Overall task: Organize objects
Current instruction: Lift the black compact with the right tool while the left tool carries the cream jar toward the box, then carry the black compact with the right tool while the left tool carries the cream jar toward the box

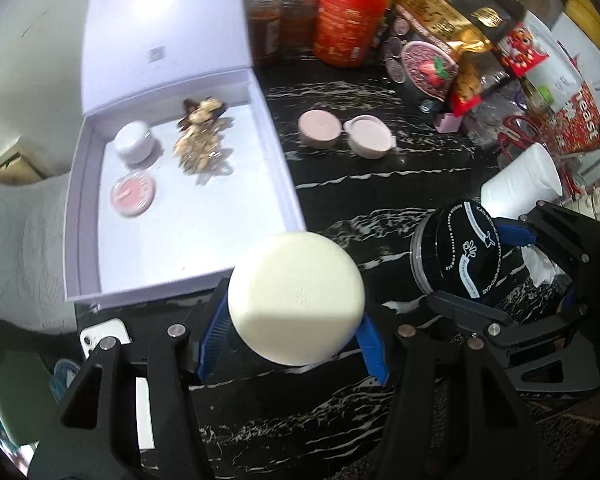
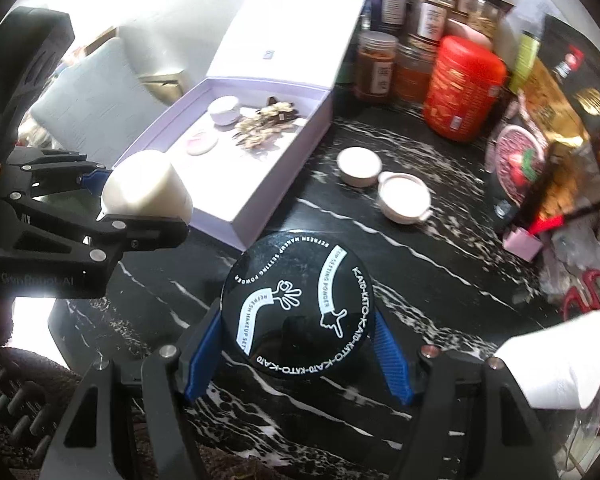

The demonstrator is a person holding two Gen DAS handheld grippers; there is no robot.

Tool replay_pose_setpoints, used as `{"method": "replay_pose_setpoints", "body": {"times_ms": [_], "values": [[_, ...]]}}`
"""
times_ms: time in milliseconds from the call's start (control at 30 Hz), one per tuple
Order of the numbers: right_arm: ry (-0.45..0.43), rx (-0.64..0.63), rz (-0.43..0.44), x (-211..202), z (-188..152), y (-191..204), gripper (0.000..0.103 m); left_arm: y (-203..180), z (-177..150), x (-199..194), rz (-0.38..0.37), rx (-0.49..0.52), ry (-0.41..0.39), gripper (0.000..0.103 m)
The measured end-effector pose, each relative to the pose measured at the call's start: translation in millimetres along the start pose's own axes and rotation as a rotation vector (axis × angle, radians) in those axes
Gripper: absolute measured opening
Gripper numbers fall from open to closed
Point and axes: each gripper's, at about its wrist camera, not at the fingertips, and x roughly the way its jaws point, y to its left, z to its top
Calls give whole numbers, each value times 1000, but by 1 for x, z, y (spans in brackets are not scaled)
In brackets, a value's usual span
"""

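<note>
over the dark marbled counter [image 1: 340, 184], in the left wrist view, the left gripper [image 1: 296, 328] is clamped on a cream jar [image 1: 296, 300], its blue pads pressing both sides, with the jar held clear of the surface just near of the open lavender box [image 1: 180, 216]. the box already holds a small white jar [image 1: 134, 146], a flat pink tin [image 1: 134, 194] and a heap of gold hair clips [image 1: 202, 136], while its near half is bare. two pink pots [image 1: 346, 136] sit on the counter right of the box. from the right wrist view, the right gripper [image 2: 300, 336] grips a black powder jar [image 2: 298, 304] across its width, to the right of the left gripper and near of the box's corner. the step looks like carrying both jars to the box. to do it well, i'd bring the cream jar in first over the near wall, set it flat on the bare floor, clear of the clips, then release; the black jar should wait so the grippers don't collide.
</note>
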Motion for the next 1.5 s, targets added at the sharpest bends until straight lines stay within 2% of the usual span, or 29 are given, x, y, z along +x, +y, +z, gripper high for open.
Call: {"method": "replay_pose_setpoints", "body": {"times_ms": [400, 700, 733, 767, 800, 933, 1000, 1033, 1133, 1233, 1333, 1500], "values": [[34, -114, 66, 20, 16, 42, 70, 47, -26, -5, 26, -113, 18, 53], [49, -174, 101, 34, 28, 70, 70, 74, -34, -1, 12, -172, 18, 50], [49, -179, 100, 34, 29, 72, 70, 75, -34, -1, 13, -174, 18, 50], [48, -183, 100, 34, 29, 73, 70, 76, -34, 0, 12, -173, 18, 44], [46, -188, 99, 33, 30, 74, 70, 76, -34, -1, 10, -170, 14, 30], [52, -193, 100, 35, 30, 74, 70, 74, -32, 3, -22, -160, 6, 28], [62, -192, 105, 38, 29, 74, 70, 69, -33, 9, -12, -110, -63, 26], [63, -191, 108, 39, 29, 74, 70, 70, -34, 16, 3, -108, -60, 23], [66, -182, 107, 44, 25, 71, 70, 82, -40, 27, -44, -185, -72, 23], [86, -155, 119, 47, 15, 67, 70, 81, -51, 35, -62, -216, -44, 23], [96, -155, 137, 47, 5, 65, 70, 72, -61, 28, -53, -214, -66, 23], [99, -151, 145, 50, -5, 62, 70, 63, -73, 35, -85, -219, -13, 26]]}}
